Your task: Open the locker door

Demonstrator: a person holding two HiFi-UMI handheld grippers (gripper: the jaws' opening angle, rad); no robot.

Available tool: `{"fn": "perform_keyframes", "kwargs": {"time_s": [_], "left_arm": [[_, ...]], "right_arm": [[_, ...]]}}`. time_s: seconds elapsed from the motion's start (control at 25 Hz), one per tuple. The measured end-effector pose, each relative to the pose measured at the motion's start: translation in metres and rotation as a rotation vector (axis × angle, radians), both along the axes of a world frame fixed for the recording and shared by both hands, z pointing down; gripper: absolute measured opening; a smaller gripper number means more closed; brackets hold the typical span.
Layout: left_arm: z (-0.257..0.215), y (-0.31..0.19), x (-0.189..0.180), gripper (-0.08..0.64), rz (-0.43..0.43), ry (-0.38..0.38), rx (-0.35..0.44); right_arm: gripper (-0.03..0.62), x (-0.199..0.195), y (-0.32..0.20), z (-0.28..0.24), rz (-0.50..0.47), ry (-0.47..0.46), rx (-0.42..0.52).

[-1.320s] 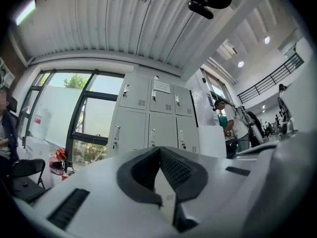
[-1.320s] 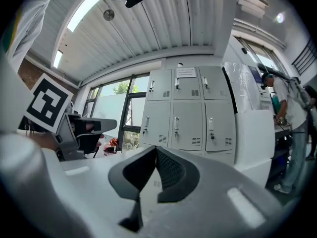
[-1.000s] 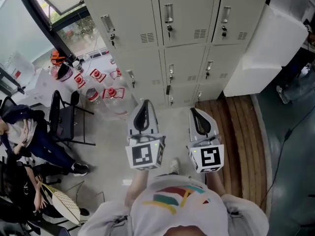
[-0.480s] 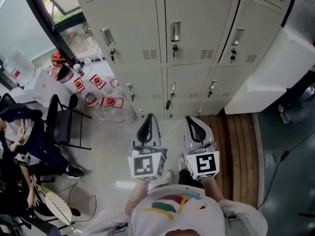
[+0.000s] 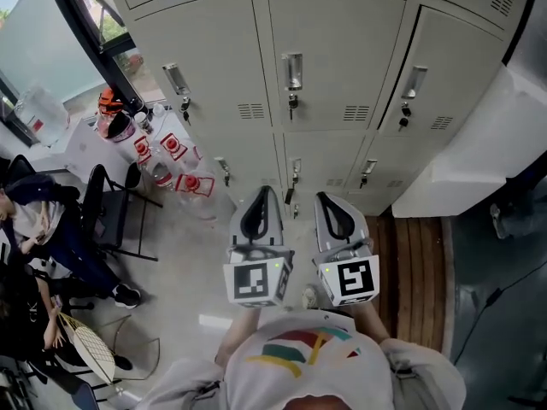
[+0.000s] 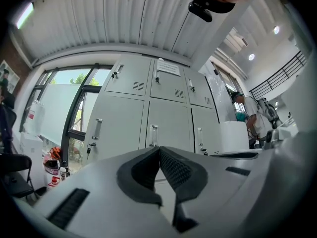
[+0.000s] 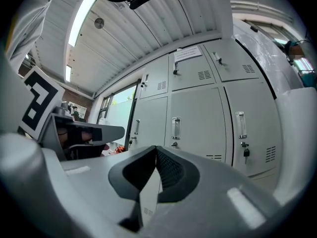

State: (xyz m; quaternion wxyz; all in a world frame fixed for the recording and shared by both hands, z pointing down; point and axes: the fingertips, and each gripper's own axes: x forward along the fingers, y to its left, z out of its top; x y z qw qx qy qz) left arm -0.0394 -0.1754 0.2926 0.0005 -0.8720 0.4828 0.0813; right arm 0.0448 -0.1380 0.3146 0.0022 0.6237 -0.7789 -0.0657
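Grey locker doors [image 5: 333, 58] face closed, empty left tongs [image 5: 264, 192] and right tongs [image 5: 324, 197]; only their views show the notice [image 6: 168, 67].

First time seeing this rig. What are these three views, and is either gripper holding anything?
No robot arm here: a person holds a two-jaw gripper in each hand. The top-down picture comes from a camera on the person's head; it shows the left gripper and right gripper, each with a marker cube, pointed at grey lockers. The other two pictures come from cameras riding on each gripper, looking along its jaws. Both pairs of jaws are together, holding nothing, short of the locker doors, which all look closed. A chair stands at left.
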Motion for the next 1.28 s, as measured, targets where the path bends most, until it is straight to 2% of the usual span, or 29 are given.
{"fn": "perform_keyframes", "kwargs": {"time_s": [0.28,0.56,0.76,1.08,1.28], "left_arm": [[-0.006,-0.010,0.028,0.015,-0.022,-0.042,0.002],[-0.017,-0.033,0.039,0.015,-0.003,-0.006,0.022],[-0.024,-0.046,0.043,0.017,0.012,-0.020,0.046],[-0.010,-0.064,0.031,0.017,-0.017,-0.014,0.003],[-0.008,-0.074,0.027,0.017,-0.008,-0.030,-0.028]], "right_arm": [[0.005,0.035,-0.010,-0.004,0.008,-0.020,0.022],[0.005,0.043,-0.028,-0.011,0.021,-0.007,0.031],[0.005,0.049,-0.042,-0.017,0.041,-0.014,0.044],[0.005,0.050,-0.063,-0.021,0.038,-0.010,0.048],[0.028,0.044,-0.087,-0.040,-0.023,-0.024,0.054]]}}
